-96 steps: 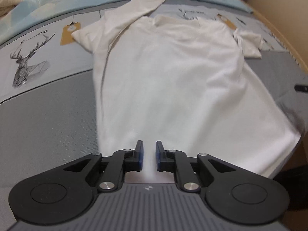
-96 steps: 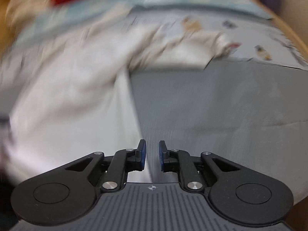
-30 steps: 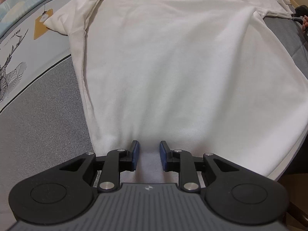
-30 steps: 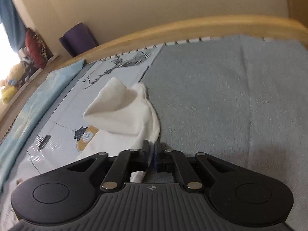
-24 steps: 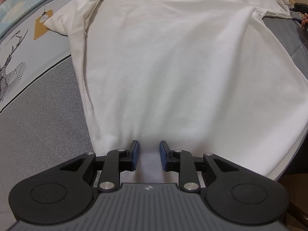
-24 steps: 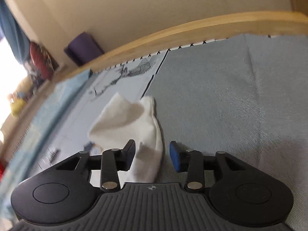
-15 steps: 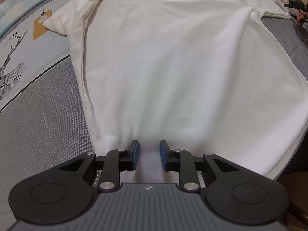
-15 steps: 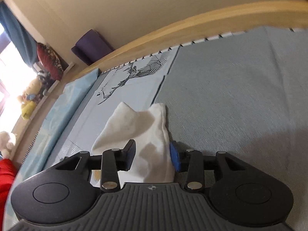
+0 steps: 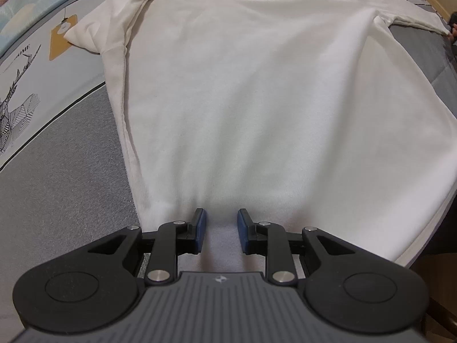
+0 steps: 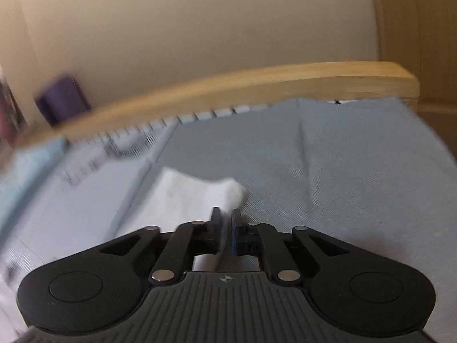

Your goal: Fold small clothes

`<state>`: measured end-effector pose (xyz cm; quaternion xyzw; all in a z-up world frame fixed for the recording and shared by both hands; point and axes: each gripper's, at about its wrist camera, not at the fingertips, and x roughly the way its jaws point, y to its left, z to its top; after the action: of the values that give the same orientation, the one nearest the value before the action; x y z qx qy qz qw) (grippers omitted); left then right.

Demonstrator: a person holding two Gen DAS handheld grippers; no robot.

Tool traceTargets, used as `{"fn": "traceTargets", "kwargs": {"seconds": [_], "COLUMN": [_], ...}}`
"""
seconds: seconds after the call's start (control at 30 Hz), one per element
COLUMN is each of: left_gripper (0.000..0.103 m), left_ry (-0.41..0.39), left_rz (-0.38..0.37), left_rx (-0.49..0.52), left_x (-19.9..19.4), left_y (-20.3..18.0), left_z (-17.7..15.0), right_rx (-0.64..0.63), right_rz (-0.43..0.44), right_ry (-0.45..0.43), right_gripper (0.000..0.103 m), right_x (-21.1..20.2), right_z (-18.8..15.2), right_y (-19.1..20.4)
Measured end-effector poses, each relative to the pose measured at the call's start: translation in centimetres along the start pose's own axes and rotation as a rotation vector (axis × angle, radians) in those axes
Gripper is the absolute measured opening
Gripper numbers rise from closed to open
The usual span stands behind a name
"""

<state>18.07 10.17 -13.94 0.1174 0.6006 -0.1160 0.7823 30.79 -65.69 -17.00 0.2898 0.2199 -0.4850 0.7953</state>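
Observation:
A white long-sleeved shirt (image 9: 257, 91) lies flat on the bed, collar far, hem near. Its left sleeve (image 9: 114, 20) is folded in along the body. My left gripper (image 9: 220, 223) is open, resting low over the hem at the near middle, with white cloth between its fingers. In the right wrist view the shirt's right sleeve (image 10: 194, 197) lies on the bedspread. My right gripper (image 10: 225, 223) is shut on the sleeve's near edge. This view is blurred by motion.
The bed has a grey bedspread (image 9: 57, 177) and a pale printed sheet with a deer drawing (image 9: 17, 111). A wooden bed rail (image 10: 257, 83) runs along the far side, with a purple object (image 10: 61, 100) behind it. The bed edge drops off at the right (image 9: 428, 245).
My right gripper was shut on the sleeve, opened, and has now closed on it again, swinging right. My left gripper has stayed open at the hem.

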Motion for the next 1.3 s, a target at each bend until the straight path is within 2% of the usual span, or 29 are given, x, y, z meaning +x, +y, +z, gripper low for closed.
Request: {"fn": "traceTargets", "kwargs": {"seconds": [0.07, 0.13, 0.27, 0.33, 0.4, 0.47, 0.53, 0.57, 0.7, 0.8, 0.9, 0.93, 1.03, 1.07, 1.1, 1.13, 1.23, 1.27, 1.3], "left_gripper": [0.03, 0.031, 0.031, 0.031, 0.031, 0.031, 0.031, 0.031, 0.032, 0.033, 0.033, 0.033, 0.033, 0.033, 0.033, 0.033, 0.033, 0.032, 0.026], "left_ry": [-0.001, -0.021, -0.119, -0.142, -0.149, -0.145, -0.144, -0.141, -0.106, -0.054, -0.008, 0.005, 0.043, 0.053, 0.062, 0.067, 0.07, 0.069, 0.067], "left_rz": [0.002, 0.001, -0.001, -0.008, -0.007, -0.012, -0.025, -0.03, -0.063, -0.088, -0.09, -0.093, -0.094, -0.096, -0.099, -0.102, -0.103, -0.102, -0.108], "left_rx": [-0.01, -0.041, -0.129, -0.173, -0.201, -0.23, -0.258, -0.271, -0.312, -0.297, -0.224, -0.199, -0.153, -0.142, -0.129, -0.121, -0.098, -0.094, -0.089], "left_x": [-0.1, -0.6, -2.5, -3.3, -3.8, -4.4, -4.9, -5.1, -5.6, -5.3, -5.1, -5.0, -4.7, -4.6, -4.6, -4.5, -4.6, -4.7, -4.8], "left_y": [0.1, 0.5, 1.8, 2.7, 3.4, 4.3, 5.2, 5.6, 6.9, 7.1, 6.2, 5.9, 5.0, 4.7, 4.4, 4.2, 3.5, 3.3, 3.2], "left_z": [0.0, 0.3, 0.8, 0.7, 0.3, -0.3, -1.3, -1.8, -5.0, -7.2, -9.2, -9.8, -10.8, -11.1, -11.3, -11.5, -11.8, -11.8, -11.9], "right_rx": [0.006, -0.013, -0.106, -0.175, -0.28, -0.424, -0.564, -0.643, -0.929, -1.069, -1.208, -1.237, -1.356, -1.372, -1.375, -1.349, -1.339, -1.334, -1.34], "right_rz": [-0.078, -0.045, 0.223, 0.372, 0.532, 0.694, 0.79, 0.809, 0.81, 0.771, 0.629, 0.607, 0.584, 0.611, 0.653, 0.682, 0.673, 0.668, 0.644], "right_ry": [-0.027, -0.076, -0.107, -0.085, -0.003, 0.143, 0.276, 0.322, 0.43, 0.539, 0.622, 0.647, 0.706, 0.714, 0.737, 0.765, 0.768, 0.776, 0.768], "right_gripper": [0.017, 0.021, 0.034, 0.039, 0.051, 0.054, 0.054, 0.054, 0.054, 0.054, 0.054, 0.053, 0.04, 0.018, 0.003, 0.003, 0.003, 0.002, 0.002], "right_x": [-1.9, -4.7, -11.8, -16.2, -20.1, -23.6, -26.1, -27.4, -30.8, -31.6, -31.1, -30.8, -30.6, -30.9, -31.3, -31.7, -32.4, -32.5, -32.4], "right_z": [0.3, 0.9, 1.6, 1.2, 0.3, -1.5, -3.8, -5.2, -10.7, -14.7, -18.0, -18.8, -20.5, -20.5, -20.2, -19.6, -18.2, -17.6, -17.2], "right_y": [0.2, 1.5, 5.7, 7.8, 9.6, 10.8, 10.9, 10.5, 7.2, 3.5, 0.5, -0.3, -2.6, -3.2, -3.7, -4.1, -5.2, -5.6, -5.8]}}
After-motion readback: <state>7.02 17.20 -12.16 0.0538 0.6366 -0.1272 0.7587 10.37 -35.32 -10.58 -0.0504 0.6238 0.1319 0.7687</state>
